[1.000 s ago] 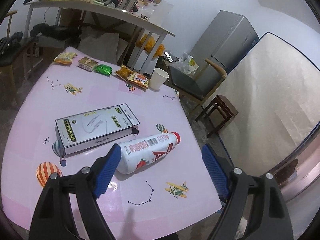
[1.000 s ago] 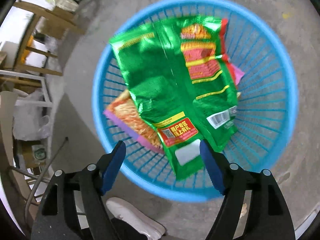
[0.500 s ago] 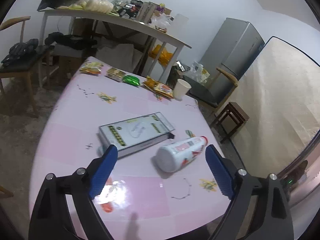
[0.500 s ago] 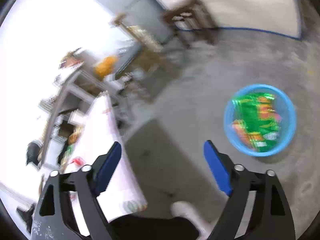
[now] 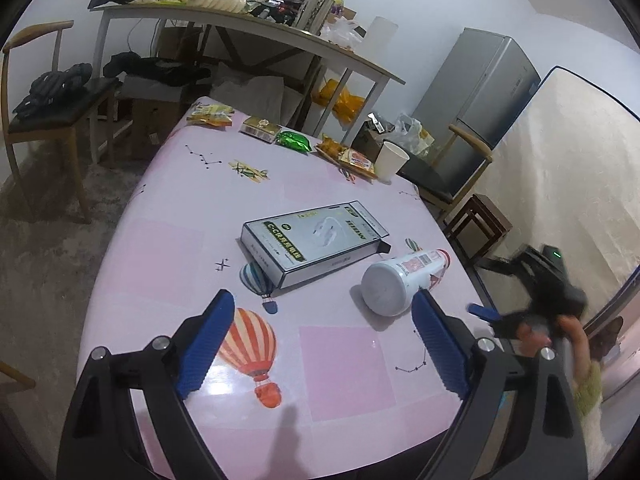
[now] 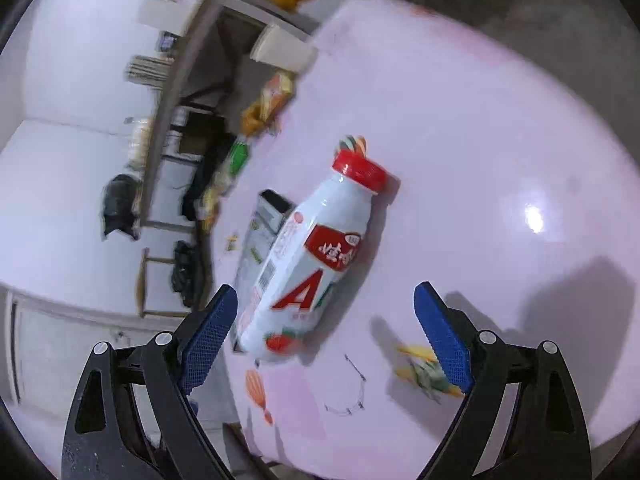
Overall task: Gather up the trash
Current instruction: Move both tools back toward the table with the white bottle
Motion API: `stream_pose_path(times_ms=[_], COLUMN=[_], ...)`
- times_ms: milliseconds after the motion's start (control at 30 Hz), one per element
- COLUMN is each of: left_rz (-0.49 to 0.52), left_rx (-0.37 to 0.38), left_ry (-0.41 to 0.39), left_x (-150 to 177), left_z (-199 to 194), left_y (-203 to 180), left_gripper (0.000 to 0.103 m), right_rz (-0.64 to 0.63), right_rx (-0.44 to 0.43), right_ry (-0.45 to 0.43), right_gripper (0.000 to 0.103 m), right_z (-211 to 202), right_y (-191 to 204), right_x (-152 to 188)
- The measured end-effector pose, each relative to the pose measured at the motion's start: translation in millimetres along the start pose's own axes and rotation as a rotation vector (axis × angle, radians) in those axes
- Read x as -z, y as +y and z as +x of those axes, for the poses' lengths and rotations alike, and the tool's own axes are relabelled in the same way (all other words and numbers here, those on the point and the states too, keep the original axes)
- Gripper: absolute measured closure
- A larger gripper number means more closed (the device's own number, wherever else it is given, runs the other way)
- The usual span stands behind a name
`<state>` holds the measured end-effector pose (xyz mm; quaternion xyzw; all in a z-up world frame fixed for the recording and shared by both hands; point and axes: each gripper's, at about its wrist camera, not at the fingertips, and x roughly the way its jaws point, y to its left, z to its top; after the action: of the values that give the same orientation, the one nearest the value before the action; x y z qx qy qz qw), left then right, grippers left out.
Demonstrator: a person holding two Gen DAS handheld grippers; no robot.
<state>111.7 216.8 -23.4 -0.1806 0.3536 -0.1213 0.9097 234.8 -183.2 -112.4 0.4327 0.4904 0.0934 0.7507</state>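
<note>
Glossy pink cloth on the bench; smooth plastic bottle; shiny cardboard box; rough concrete floor.

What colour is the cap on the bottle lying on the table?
Red. The bottle is white, and its cap shows best in the right wrist view.

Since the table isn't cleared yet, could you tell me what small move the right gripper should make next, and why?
Probably ease the right gripper down over the bottle and line its jaws up across the body. The bottle lies on its side on the pink table, cap pointing away. The gripper is open with nothing in it, and the bottle's base sits just ahead of its left finger.
</note>
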Motion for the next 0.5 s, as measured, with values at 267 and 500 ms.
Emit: stream_pose_path(times_ms=[267, 500], left_rz=[0.009, 0.009], left_rx=[-0.025, -0.043], left_ry=[0.008, 0.038], left_x=[-5, -8], left_z=[0, 7], left_y=[14, 20], left_gripper=[0.015, 0.015], right_rz=[0.053, -0.176], right_rx=[0.101, 0.171], right_ry=[-0.042, 0.001], right_gripper=[0.021, 0.037], right_z=[49, 65], right_y=[32, 51], right_x=[-16, -26])
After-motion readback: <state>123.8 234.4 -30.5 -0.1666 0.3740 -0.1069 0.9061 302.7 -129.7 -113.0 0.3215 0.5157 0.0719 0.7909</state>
